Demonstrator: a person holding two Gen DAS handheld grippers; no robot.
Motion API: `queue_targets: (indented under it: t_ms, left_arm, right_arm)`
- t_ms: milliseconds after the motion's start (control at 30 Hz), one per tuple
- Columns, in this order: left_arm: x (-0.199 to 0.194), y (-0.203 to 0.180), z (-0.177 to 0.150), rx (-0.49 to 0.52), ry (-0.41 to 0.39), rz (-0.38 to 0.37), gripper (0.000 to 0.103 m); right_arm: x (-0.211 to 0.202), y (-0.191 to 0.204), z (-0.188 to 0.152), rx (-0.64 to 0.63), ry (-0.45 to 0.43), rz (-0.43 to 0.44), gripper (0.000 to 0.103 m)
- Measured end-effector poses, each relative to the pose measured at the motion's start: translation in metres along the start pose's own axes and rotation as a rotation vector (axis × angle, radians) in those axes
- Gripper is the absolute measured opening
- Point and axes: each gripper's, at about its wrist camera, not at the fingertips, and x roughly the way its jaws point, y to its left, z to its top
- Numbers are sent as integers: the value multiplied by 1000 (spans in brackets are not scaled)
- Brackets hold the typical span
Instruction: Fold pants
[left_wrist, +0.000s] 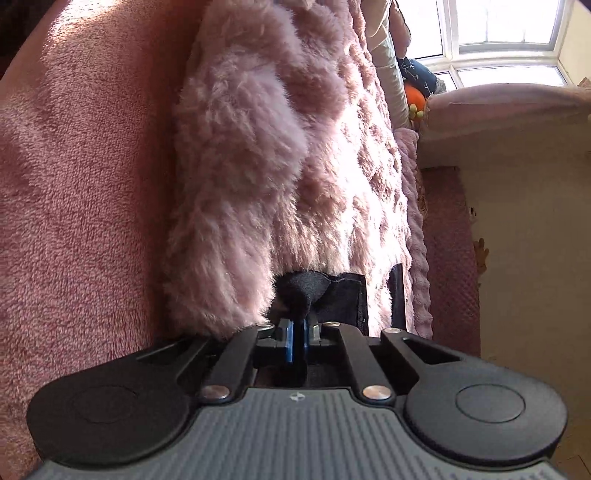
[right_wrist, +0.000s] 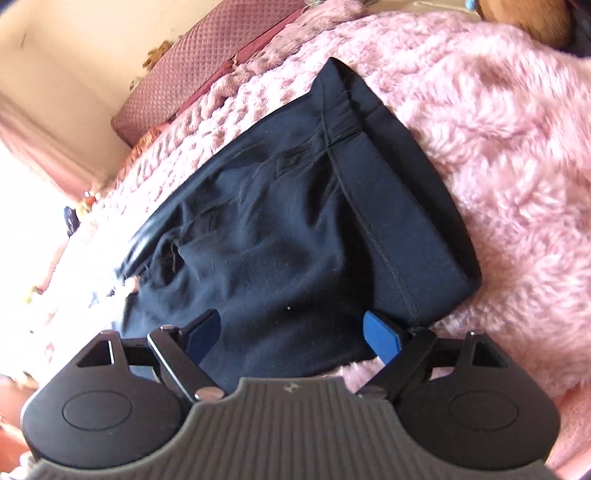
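Observation:
Black pants (right_wrist: 288, 221) lie spread on a fluffy pink blanket (right_wrist: 498, 129) in the right wrist view, with the waistband (right_wrist: 399, 206) toward the right. My right gripper (right_wrist: 291, 334) is open over their near edge. Its blue pads (right_wrist: 380, 336) stand wide apart and press on nothing. In the left wrist view my left gripper (left_wrist: 299, 328) is shut on a bunched fold of the black pants (left_wrist: 314, 291). The pink blanket (left_wrist: 277, 147) rises right behind that fold and hides the remainder of the garment.
A pink fleece surface (left_wrist: 74, 184) fills the left of the left wrist view. A cream wall (left_wrist: 524, 258), a padded ledge (left_wrist: 509, 107), an orange toy (left_wrist: 413, 94) and a window (left_wrist: 498, 33) are at the right. A maroon quilted cushion (right_wrist: 173, 81) lies beyond the blanket.

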Motion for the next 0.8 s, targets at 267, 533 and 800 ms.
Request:
queue_targets:
  t_ms: [267, 533, 800]
  left_arm:
    - [4, -4, -4, -67, -22, 33, 11]
    - [1, 7, -14, -91, -55, -1, 11]
    - [-7, 11, -28, -84, -91, 8, 12]
  right_arm:
    - [-9, -47, -3, 316, -39, 136, 12]
    - [-21, -61, -16, 462, 36, 183, 32]
    - [-20, -75, -17, 541, 35, 188, 36]
